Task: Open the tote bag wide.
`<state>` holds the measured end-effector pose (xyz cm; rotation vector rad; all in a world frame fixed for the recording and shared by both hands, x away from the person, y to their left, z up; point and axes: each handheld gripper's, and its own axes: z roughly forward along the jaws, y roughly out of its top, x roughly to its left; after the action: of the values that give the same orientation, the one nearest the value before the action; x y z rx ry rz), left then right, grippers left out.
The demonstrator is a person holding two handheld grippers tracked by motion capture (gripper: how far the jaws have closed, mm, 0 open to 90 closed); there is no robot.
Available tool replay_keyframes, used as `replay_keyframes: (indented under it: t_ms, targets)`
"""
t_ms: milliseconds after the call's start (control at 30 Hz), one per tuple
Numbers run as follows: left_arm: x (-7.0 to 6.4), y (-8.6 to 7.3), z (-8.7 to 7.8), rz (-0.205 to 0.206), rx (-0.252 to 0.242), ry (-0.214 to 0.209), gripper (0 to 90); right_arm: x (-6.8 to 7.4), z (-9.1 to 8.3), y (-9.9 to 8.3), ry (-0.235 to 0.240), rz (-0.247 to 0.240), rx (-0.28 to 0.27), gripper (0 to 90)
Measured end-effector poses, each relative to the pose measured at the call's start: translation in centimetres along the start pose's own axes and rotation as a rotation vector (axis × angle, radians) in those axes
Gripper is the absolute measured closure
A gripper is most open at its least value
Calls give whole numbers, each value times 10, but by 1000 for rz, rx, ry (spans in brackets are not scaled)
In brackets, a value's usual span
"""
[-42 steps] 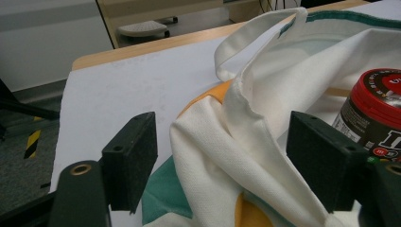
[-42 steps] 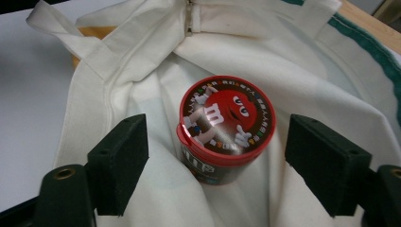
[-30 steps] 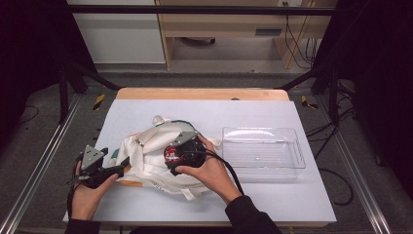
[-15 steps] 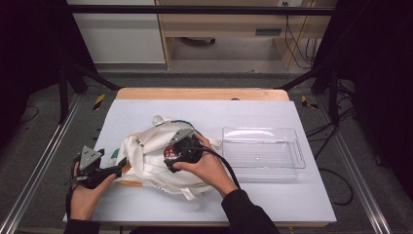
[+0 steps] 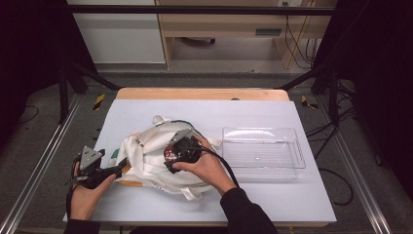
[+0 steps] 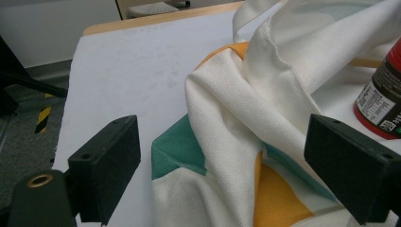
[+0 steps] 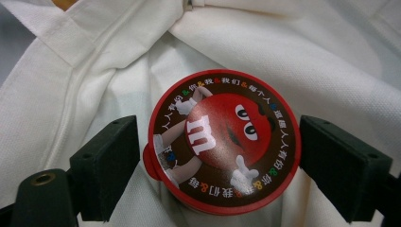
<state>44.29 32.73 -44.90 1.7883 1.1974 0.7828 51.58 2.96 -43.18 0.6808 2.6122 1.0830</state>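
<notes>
On the worktop (image 5: 146,109), covered in white, a crumpled white cloth bag (image 5: 151,156) with green and orange patches lies left of centre, and a red candy tub (image 7: 224,142) stands on its folds. In the right gripper view the tub's round lid, printed with a red cartoon figure and a ring of small characters, sits squarely between the two black jaws of the right gripper (image 7: 220,165); the jaws are spread wide, one on each side of the lid, with a narrow gap at the left and a slightly clearer gap at the right, so neither pad presses the tub. In the high view that gripper (image 5: 181,150) hangs over the middle of the bag, hand wrapped round it. The left gripper (image 5: 104,171) rests at the bag's left edge; in its own view its jaws (image 6: 222,175) are also spread apart, with a raised fold of the cloth lying between them, untouched on the left side, while the tub's labelled side (image 6: 383,99) stands beyond the right-hand jaw. A clear plastic tray (image 5: 263,153) sits just right of the bag.
</notes>
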Motion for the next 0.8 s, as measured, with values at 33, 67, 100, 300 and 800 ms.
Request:
replay_keyframes:
  t_ms: [33,67,100,300,800]
  targets:
    - [0,0,0,-2,1,-1,112,-1,1,0,2,0,4,162]
    - [0,0,0,-3,0,-3,112,-1,1,-1,4,-2,6,170]
    - [0,0,0,1,1,-2,112,-2,2,-1,5,4,4,171]
    - [-1,-1,1,2,7,-6,112,-4,4,-2,14,6,21,185]
    - [0,-1,1,3,13,-10,113,-5,9,-4,26,6,37,210]
